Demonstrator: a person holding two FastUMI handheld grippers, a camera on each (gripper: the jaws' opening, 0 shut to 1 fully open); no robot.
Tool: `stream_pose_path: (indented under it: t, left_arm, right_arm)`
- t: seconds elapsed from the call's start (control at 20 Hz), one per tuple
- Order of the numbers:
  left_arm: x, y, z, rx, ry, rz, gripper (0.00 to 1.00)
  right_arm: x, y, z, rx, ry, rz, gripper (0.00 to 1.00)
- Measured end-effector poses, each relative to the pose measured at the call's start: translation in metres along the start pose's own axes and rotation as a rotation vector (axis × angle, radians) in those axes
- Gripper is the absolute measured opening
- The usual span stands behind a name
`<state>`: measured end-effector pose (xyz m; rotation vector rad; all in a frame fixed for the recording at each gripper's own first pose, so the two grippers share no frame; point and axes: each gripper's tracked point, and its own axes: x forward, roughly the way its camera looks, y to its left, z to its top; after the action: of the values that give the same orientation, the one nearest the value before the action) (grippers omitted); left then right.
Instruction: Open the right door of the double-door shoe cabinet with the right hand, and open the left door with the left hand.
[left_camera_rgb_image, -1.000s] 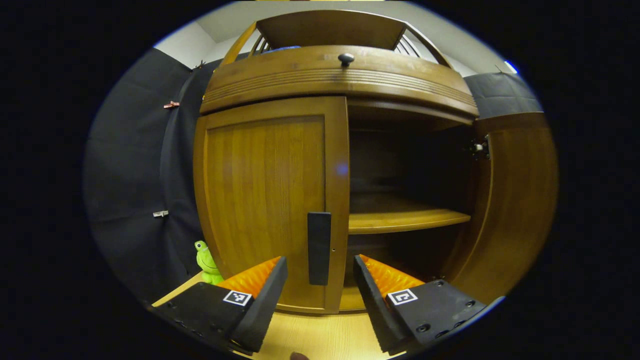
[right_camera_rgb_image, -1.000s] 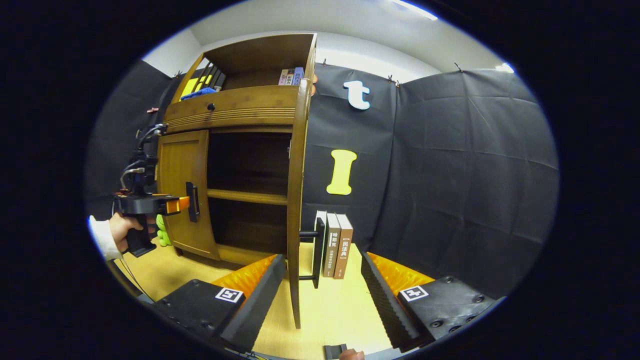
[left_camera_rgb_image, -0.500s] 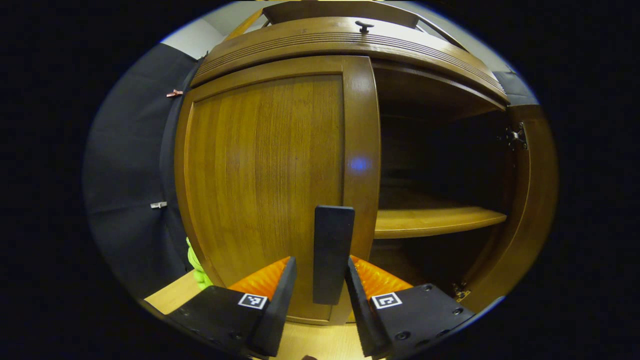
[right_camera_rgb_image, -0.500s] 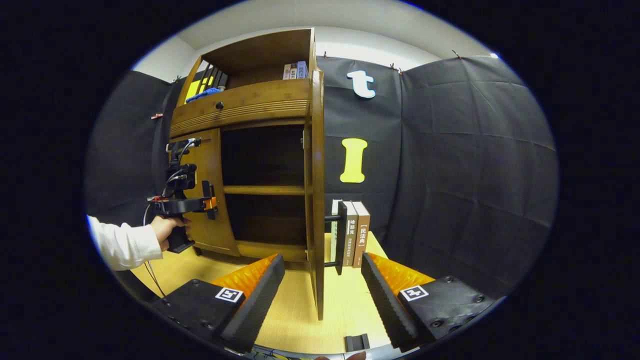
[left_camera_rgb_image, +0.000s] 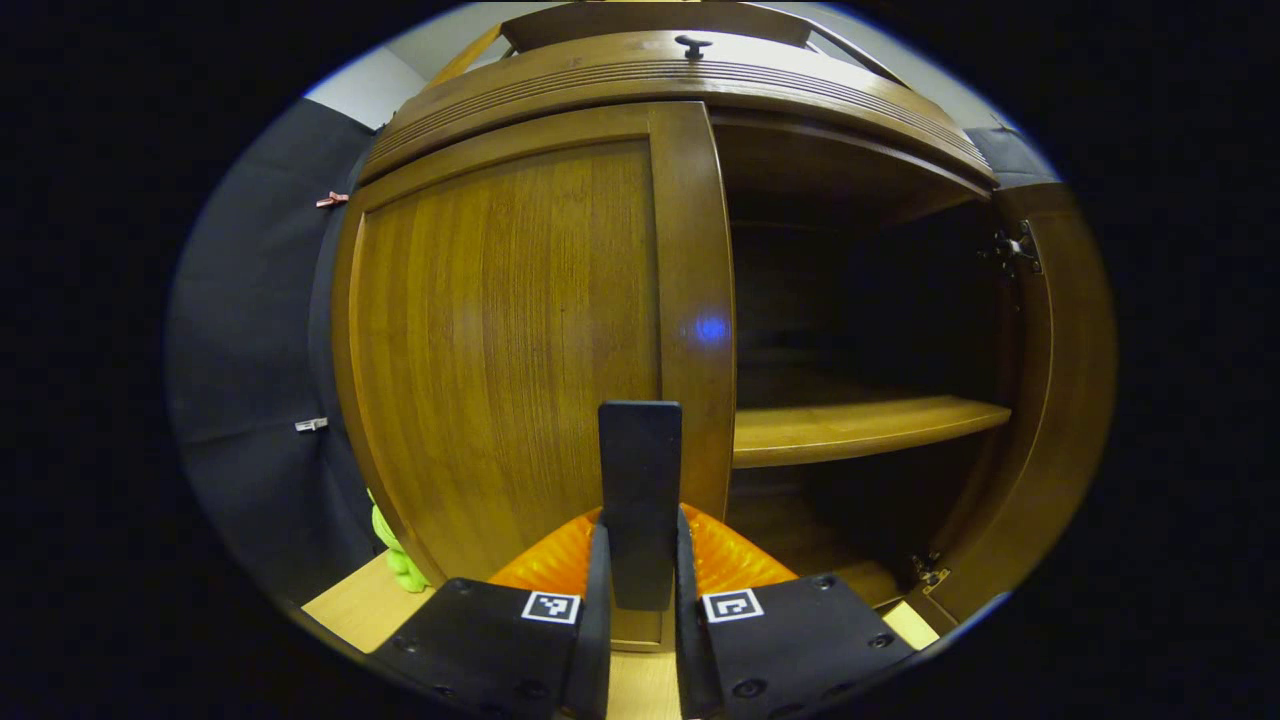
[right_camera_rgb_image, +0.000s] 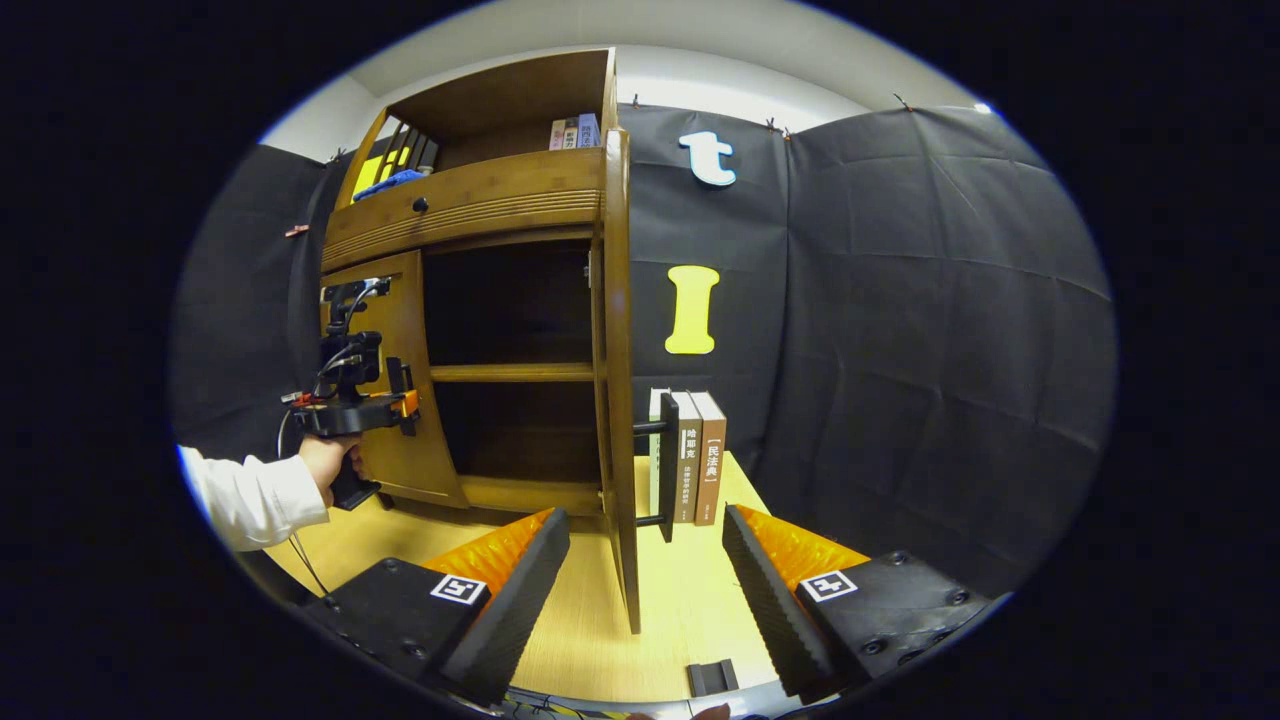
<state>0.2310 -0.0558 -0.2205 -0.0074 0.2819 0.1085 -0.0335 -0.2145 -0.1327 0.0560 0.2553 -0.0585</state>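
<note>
left gripper view: very close to the cabinet (left_camera_rgb_image: 520, 330), facing its left door head-on, open compartment and shelf (left_camera_rgb_image: 860, 425) at right. right gripper view: farther back, at the right door's edge (right_camera_rgb_image: 618, 400), looking along the table (right_camera_rgb_image: 580, 640) toward the cloth wall. both share the cabinet front, left door and shelf.

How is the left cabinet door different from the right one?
The left door is shut against the cabinet; the right door is swung wide open, seen edge-on. The left tool is clamped on the left door's handle; the right door's handle is free, with the right tool open and apart from it. Both doors are brown wood with dark upright handles.
</note>
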Motion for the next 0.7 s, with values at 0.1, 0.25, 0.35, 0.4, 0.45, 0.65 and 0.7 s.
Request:
stream_pose_path:
  t: [0.1, 0.25, 0.35, 0.4, 0.45, 0.65, 0.7]
  left_arm:
    - [-0.016, 0.004, -0.004, -0.012, 0.009, -0.012, 0.29]
    - [-0.046, 0.016, -0.007, -0.009, 0.019, -0.039, 0.29]
    - [-0.067, 0.026, -0.011, -0.016, 0.028, -0.049, 0.27]
    - [-0.077, 0.031, -0.014, -0.019, 0.032, -0.053, 0.28]
    - [-0.087, 0.038, -0.015, -0.022, 0.035, -0.056, 0.28]
    - [-0.120, 0.065, -0.021, -0.019, 0.044, -0.062, 0.26]
    - [-0.128, 0.073, -0.022, -0.021, 0.046, -0.061, 0.26]
  right_arm:
    - [-0.004, 0.001, 0.001, 0.005, -0.003, -0.006, 0.98]
    - [-0.011, 0.008, 0.009, 0.011, -0.023, -0.012, 0.98]
    - [-0.013, 0.017, 0.014, 0.011, -0.036, -0.009, 0.96]
    - [-0.014, 0.022, 0.016, 0.008, -0.041, -0.007, 0.98]
    - [-0.015, 0.028, 0.018, 0.006, -0.045, -0.004, 0.98]
    - [-0.022, 0.064, 0.027, 0.000, -0.061, 0.027, 0.96]
    - [-0.023, 0.074, 0.029, 0.001, -0.067, 0.037, 0.98]
